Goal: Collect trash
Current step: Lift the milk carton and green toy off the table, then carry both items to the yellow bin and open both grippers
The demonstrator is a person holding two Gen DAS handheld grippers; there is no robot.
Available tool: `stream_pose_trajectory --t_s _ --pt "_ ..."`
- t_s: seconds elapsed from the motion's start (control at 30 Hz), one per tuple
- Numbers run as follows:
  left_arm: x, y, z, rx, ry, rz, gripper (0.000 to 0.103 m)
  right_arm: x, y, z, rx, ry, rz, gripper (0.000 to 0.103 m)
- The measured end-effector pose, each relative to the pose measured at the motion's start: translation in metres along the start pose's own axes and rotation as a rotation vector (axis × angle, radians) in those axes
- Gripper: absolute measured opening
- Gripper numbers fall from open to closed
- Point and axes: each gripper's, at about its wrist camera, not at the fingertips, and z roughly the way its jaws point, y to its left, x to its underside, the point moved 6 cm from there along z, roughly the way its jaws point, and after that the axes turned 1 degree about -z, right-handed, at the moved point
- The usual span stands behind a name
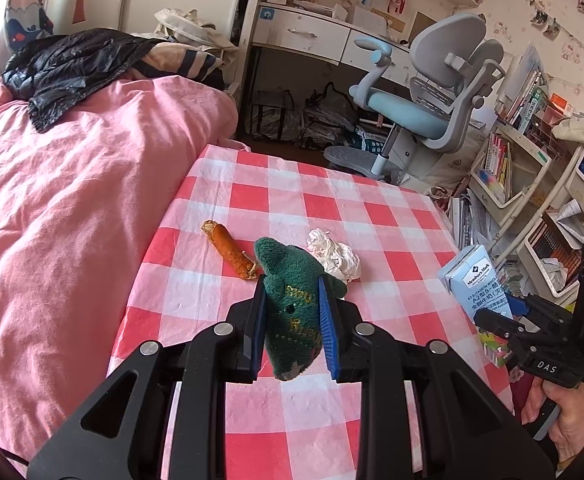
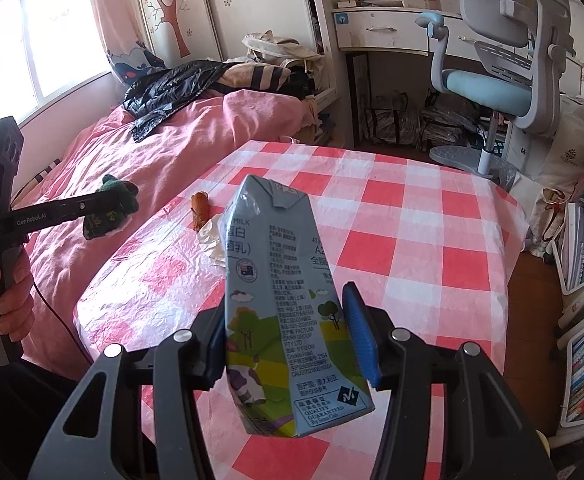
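Currently both tongs are loaded: left tongs point(image 1: 292, 312) clenched on a green knit sock point(image 1: 292, 304), held up off the tabletop point(image 1: 392, 216); right tongs point(image 2: 288, 340) grasping a blue milk carton point(image 2: 280, 300) by its lower half, also lifted, tilted a bit. No bin or bag for the trash in either view, so I can't tell where these two go; judging by that, neither is deposited yet. Left on the checked cloth, just past the sock: an orange-brown food scrap point(image 1: 230, 250) near the bed-side edge and a crumpled white tissue point(image 1: 334, 254) beside it, close but apart as far as I can see. So roughly two items picked, two to go. Beyond the tabletop: pink bed point(image 1: 72, 200) with a black jacket point(image 1: 72, 64), then desk chair point(image 1: 432, 92).
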Motion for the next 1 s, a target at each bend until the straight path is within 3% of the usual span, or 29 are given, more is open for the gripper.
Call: stream_pose_trajectory --t_s 0.23,0.37,0.57,0.87,0.93,1.0 --pt "0.003 -0.032 -0.003 0.098 -0.006 0.016 0.023 -0.004 -0.014 -0.036 0.022 -0.049 0.006 0.051" --pt "0.007 -0.074 0.003 0.184 0.016 0.054 0.023 0.015 -0.052 -0.071 0.098 -0.061 0.031 0.051" --pt "0.036 -0.184 0.029 0.315 0.091 0.172 0.023 0.081 -0.129 -0.115 0.215 -0.036 0.163 0.051" --pt "0.133 -0.369 0.083 0.465 0.258 0.355 0.023 0.188 -0.216 -0.125 0.292 0.032 0.416 0.052" --pt "0.154 -0.404 0.096 0.485 0.302 0.395 0.023 0.209 -0.234 -0.128 0.306 0.031 0.499 0.056" --pt "0.175 -0.432 0.108 0.501 0.357 0.452 0.026 0.226 -0.246 -0.132 0.323 0.027 0.563 0.066"
